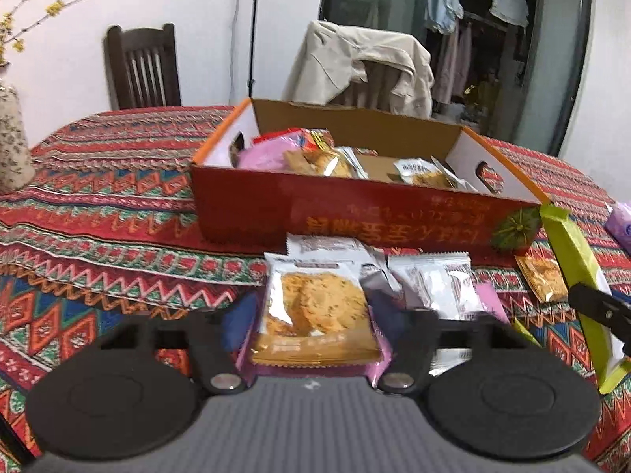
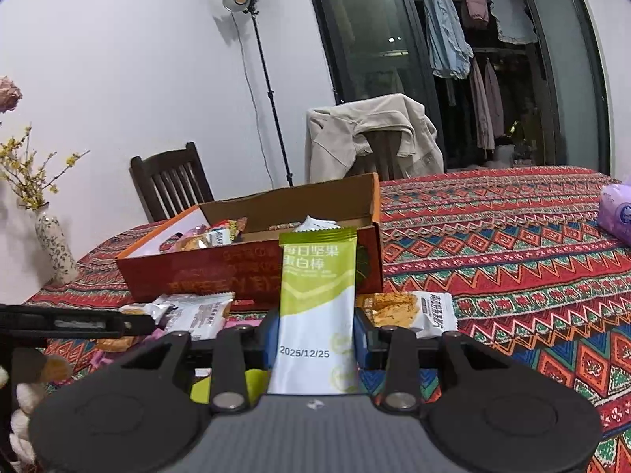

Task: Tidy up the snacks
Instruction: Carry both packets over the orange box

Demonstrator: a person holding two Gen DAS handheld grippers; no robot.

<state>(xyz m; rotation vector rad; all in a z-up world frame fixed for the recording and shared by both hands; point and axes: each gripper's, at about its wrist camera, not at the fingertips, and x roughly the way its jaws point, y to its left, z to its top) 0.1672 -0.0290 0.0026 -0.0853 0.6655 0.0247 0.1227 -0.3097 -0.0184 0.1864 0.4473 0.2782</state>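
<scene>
Pictured over a patterned worktop: left gripper, jaws closed on a cracker packet with a pink wrapper under it, packet's long axis running away from the camera toward the red cardboard box. Seen just beyond, between jaws and box: loose silver snack packets, touching or overlapping one another, box wall close behind them. Inside the box, more snacks piled at the left end, one packet at the right, bare cardboard floor between.

Shown from the right wrist: right gripper, jaws clamped on a green-and-white nut bar, bar upright, long axis pointing at the box's near wall. Both loads lay near-side of the box; left-hand packet judged the closer, needing lift over the near wall before release. Another cracker packet left lying beside the bar.
</scene>
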